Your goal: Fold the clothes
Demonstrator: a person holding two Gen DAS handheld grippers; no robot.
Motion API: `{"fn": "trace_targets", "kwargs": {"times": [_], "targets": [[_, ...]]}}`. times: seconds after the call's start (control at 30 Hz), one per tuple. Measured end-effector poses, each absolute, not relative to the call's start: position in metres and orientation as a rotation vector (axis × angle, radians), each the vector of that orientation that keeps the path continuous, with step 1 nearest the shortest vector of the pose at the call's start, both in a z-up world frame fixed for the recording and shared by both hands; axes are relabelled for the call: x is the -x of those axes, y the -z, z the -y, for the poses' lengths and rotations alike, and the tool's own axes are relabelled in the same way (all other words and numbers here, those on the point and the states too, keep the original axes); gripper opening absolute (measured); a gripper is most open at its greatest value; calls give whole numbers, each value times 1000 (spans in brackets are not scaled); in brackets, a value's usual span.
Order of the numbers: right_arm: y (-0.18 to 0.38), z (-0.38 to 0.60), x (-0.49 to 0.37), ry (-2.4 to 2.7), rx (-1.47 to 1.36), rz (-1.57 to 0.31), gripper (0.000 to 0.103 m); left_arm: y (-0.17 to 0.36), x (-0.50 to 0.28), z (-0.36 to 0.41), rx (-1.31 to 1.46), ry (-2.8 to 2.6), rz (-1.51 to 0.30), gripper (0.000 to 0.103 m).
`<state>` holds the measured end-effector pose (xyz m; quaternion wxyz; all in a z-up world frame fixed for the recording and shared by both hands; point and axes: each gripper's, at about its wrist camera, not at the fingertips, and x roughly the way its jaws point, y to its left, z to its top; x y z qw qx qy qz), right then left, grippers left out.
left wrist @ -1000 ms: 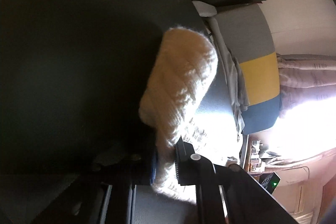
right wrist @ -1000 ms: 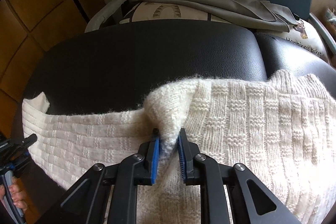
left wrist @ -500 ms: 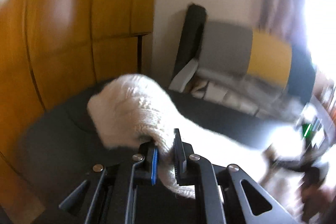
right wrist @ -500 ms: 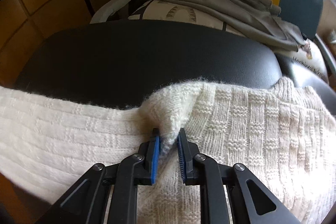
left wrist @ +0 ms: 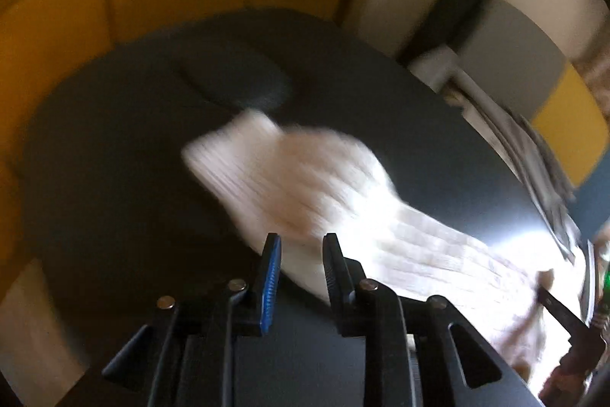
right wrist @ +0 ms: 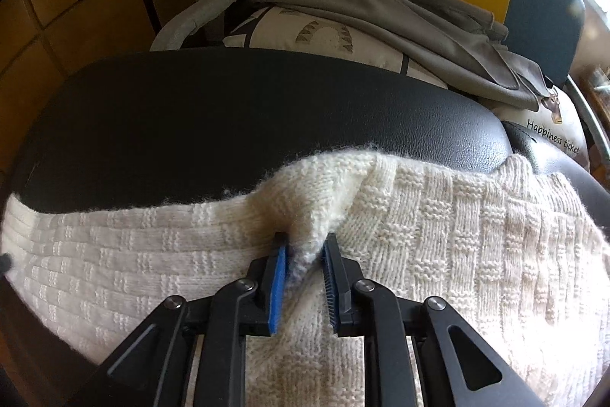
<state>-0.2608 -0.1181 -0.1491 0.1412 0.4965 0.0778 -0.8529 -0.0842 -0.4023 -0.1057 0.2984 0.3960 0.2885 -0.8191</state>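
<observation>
1 sleeve point(left wrist: 305, 185) has left the opening left jaws; right jaws still pinch the sweater point(right wrist: 438, 235).

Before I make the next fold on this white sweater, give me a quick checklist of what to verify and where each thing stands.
1. Right gripper holds the sweater: ok, its jaws pinch a raised fold of knit.
2. Left gripper has let go: ok, its jaws are opening and the pads show a gap to the knit, though the picture is blurred.
3. Sleeve lies flat: cannot tell, it is motion-blurred in the left wrist view.
4. Sweater stays on the black cushion: ok in the far part; the near edge is out of view.
5. Grey garment behind is clear of the sweater: ok, a strip of cushion lies between them.
</observation>
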Motion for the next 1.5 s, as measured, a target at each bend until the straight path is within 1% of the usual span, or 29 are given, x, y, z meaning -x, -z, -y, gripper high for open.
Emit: {"fn": "trace_targets", "kwargs": {"times": [0.07,0.17,0.23,0.33,0.4,0.47,0.53,0.57,0.6,0.63,0.7,0.73,0.77,0.83,0.9,0.93,0.97,1.0,1.1,1.17,1.2,1.27,1.33,1.5], "targets": [[149,118,261,2464,-1429,-219,18,94,61,420,-970,2141,-791,23],[149,118,261,2463,-1424,-220,18,91,34,439,-919,2100,-874,20],[149,118,261,2460,-1423,-225,18,91,25,446,-914,2099,-907,20],[148,119,260,2455,-1429,-227,20,88,42,430,-955,2232,-876,21],[148,120,261,2452,-1435,-231,21,89,63,421,-986,2333,-830,23],[146,120,264,2436,-1447,-245,27,105,96,423,-1079,2315,-776,23],[139,112,267,2391,-1477,-180,31,123,122,430,-1170,2257,-750,23],[136,107,269,2368,-1491,-148,31,132,130,436,-1213,2209,-754,22],[129,98,269,2360,-1488,-89,31,130,133,437,-1196,2210,-724,22],[118,82,264,2356,-1459,0,32,126,138,435,-1209,2211,-653,22],[96,45,248,2326,-1391,160,41,115,138,429,-1206,2243,-629,20],[88,28,238,2314,-1362,206,50,108,135,422,-1204,2300,-661,20],[79,9,225,2305,-1329,251,57,105,136,416,-1214,2360,-681,20],[67,-37,192,2279,-1286,333,61,94,126,387,-1263,2496,-712,21],[60,-85,155,2290,-1268,392,62,87,113,347,-1356,2652,-753,21],[58,-111,134,2300,-1265,433,67,85,107,325,-1417,2728,-771,21],[58,-138,113,2311,-1267,485,73,83,100,302,-1478,2803,-789,21],[59,-161,94,2324,-1275,528,76,82,94,277,-1528,2882,-761,21],[73,-210,43,2300,-1333,629,79,78,71,193,-1653,3117,-492,22],[93,-231,13,2224,-1377,713,79,73,44,133,-1714,3260,-234,22],[104,-236,1,2186,-1390,751,79,69,28,105,-1733,3314,-101,25],[127,-240,-13,2093,-1404,869,79,62,-4,51,-1760,3406,183,26],[150,-240,-21,1999,-1409,987,79,61,-27,17,-1828,3445,362,26],[175,-217,-13,1839,-1360,1117,79,83,-54,-27,-1994,3445,474,28]]}}
